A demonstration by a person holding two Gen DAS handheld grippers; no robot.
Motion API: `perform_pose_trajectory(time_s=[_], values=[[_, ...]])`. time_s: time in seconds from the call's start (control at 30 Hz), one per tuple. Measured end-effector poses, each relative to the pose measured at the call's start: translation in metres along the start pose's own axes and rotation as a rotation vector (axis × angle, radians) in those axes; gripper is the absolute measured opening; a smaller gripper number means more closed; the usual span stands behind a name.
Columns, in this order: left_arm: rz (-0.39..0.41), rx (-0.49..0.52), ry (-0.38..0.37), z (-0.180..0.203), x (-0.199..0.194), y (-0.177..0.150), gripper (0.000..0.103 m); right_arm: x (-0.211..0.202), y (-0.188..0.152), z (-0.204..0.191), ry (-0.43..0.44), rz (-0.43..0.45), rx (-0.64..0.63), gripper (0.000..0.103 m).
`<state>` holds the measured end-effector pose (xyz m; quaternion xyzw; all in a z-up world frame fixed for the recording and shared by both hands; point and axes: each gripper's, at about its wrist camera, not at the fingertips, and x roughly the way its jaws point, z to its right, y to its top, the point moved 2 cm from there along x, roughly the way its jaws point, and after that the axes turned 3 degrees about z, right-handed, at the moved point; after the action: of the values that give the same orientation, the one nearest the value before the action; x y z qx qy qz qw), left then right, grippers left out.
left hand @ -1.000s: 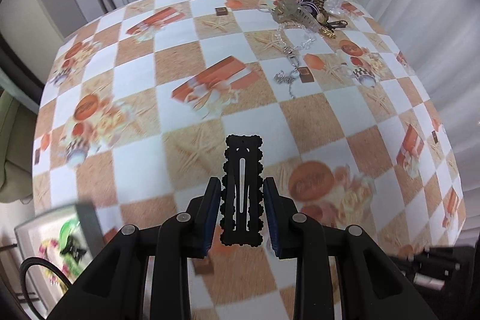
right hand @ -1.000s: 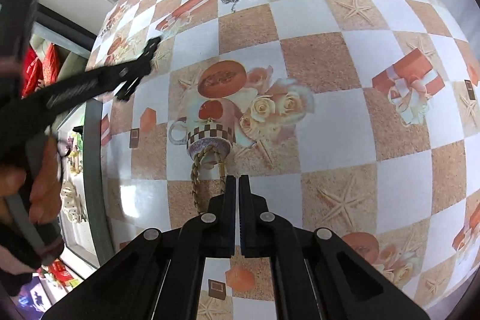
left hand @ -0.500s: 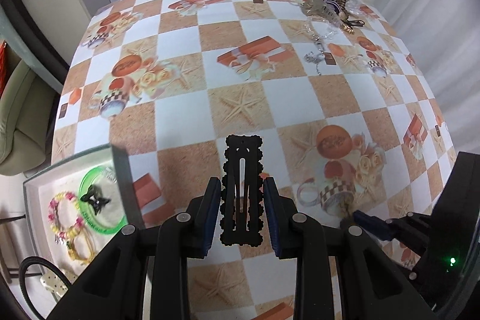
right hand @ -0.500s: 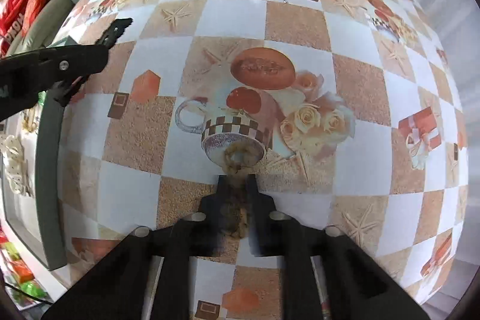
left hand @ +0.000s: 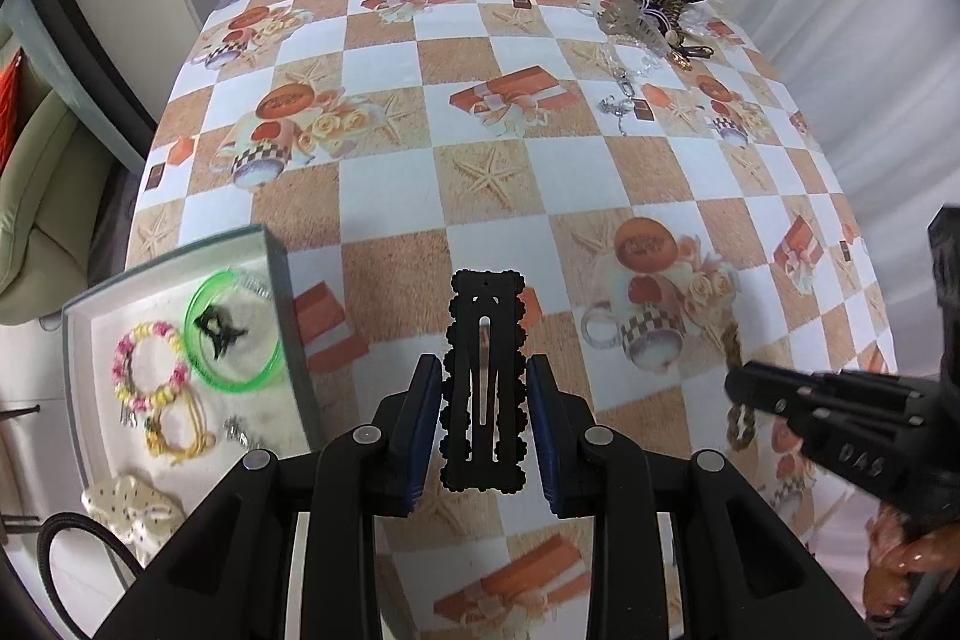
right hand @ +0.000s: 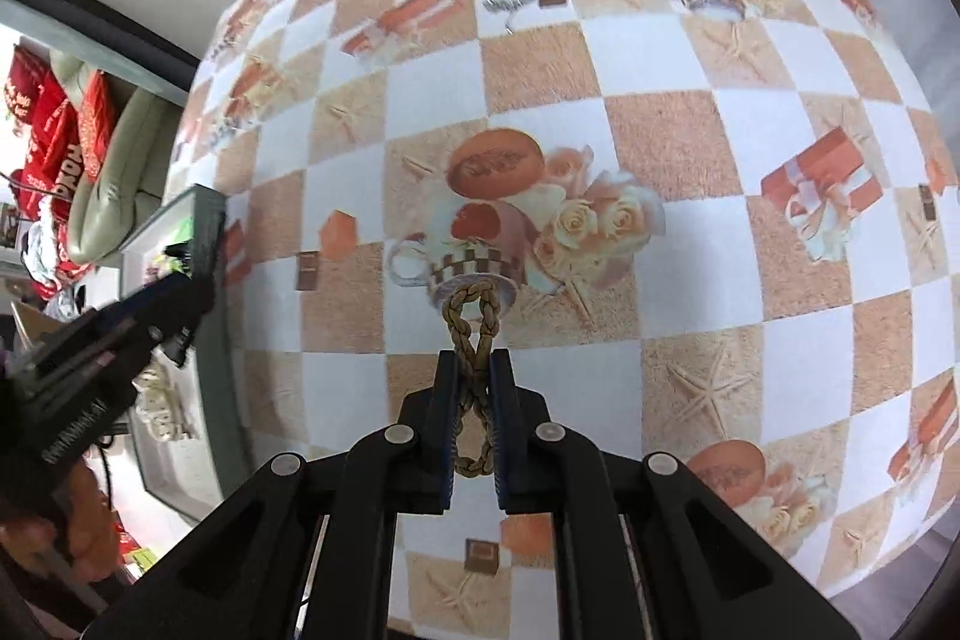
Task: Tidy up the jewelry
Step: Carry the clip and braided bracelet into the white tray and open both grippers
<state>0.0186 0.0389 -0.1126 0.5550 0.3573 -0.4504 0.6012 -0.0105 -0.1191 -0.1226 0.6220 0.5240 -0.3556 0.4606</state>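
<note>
Hair clip (left hand: 483, 376) pinched in left tongs (left hand: 483, 421) | braided bracelet (right hand: 474, 370) clamped in right tongs (right hand: 474, 424) | lettering "DAS".

Your tray (left hand: 282, 280) sits at the table's (left hand: 396, 196) near-left edge, bangle (left hand: 234, 334), bracelets and a small clip inside it. The jewelry pile (left hand: 654, 16) lies at the far right; a chain (left hand: 618, 106) just before it.

The left gripper (left hand: 483, 391) points steeply downward, its fingers (left hand: 420, 400) clamped on the edges of a black hair clip (left hand: 483, 376). The right gripper (right hand: 474, 388) also points steeply down, fingers (right hand: 447, 400) pressed together on a gold braided loop (right hand: 474, 334). A hand (left hand: 912, 562) grips the right gripper's handle.
</note>
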Motion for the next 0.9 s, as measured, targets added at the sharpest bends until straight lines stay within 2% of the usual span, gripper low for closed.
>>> perform_pose_trajectory(time_s=[0.47, 0.9], values=[[0.008, -0.072, 0.001, -0.026, -0.035, -0.026, 0.034, -0.038, 0.006, -0.068, 0.068, 0.019, -0.111, 0.01], [0.021, -0.19, 0.043, -0.079, -0.061, -0.063, 0.034, -0.035, 0.01, -0.158, 0.139, -0.013, -0.291, 0.01]])
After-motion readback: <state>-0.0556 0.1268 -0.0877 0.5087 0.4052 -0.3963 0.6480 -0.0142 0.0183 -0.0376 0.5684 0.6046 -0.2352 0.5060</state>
